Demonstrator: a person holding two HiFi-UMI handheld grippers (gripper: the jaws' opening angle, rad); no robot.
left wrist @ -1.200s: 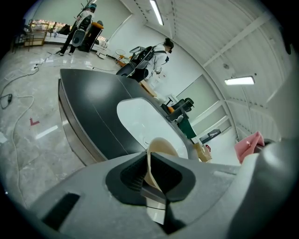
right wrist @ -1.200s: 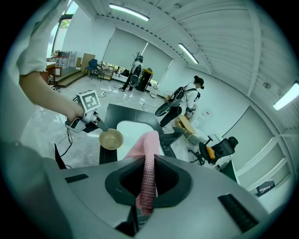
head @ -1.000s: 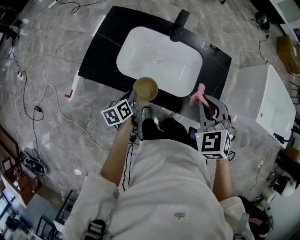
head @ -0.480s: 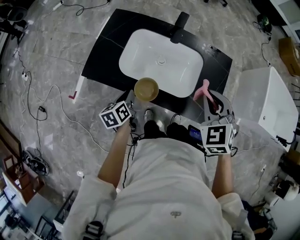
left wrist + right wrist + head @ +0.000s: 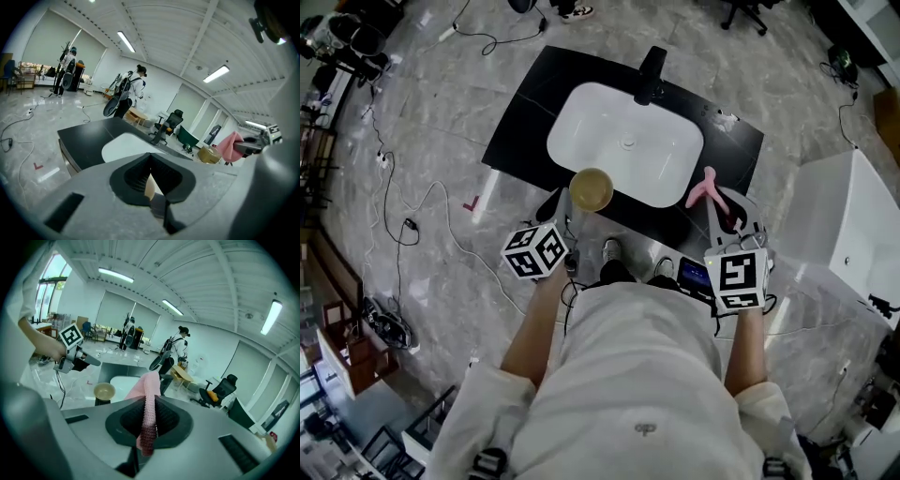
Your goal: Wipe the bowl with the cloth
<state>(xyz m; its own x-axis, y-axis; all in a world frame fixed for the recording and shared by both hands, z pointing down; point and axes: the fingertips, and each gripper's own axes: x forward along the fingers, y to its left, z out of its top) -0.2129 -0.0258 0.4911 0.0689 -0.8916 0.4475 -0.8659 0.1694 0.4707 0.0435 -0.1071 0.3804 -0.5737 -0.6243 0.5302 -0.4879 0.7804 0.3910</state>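
The bowl [image 5: 591,189] is tan and smooth with a dull sheen; whether it is wood or plastic cannot be told. The cloth [image 5: 149,399] is pink fabric with a coarse, nubbly knit. The right gripper [image 5: 149,422] has a matt grey plastic shell, and its fingers [image 5: 170,418] are black, matt and finely ribbed. The sink basin [image 5: 623,141] is white and glossy like glazed ceramic, set in a matt black bench [image 5: 522,141]. The faucet [image 5: 650,67] is matt black too. The floor [image 5: 422,112] is grey veined stone, polished to a shine. The person's shirt [image 5: 637,375] is plain white cloth.
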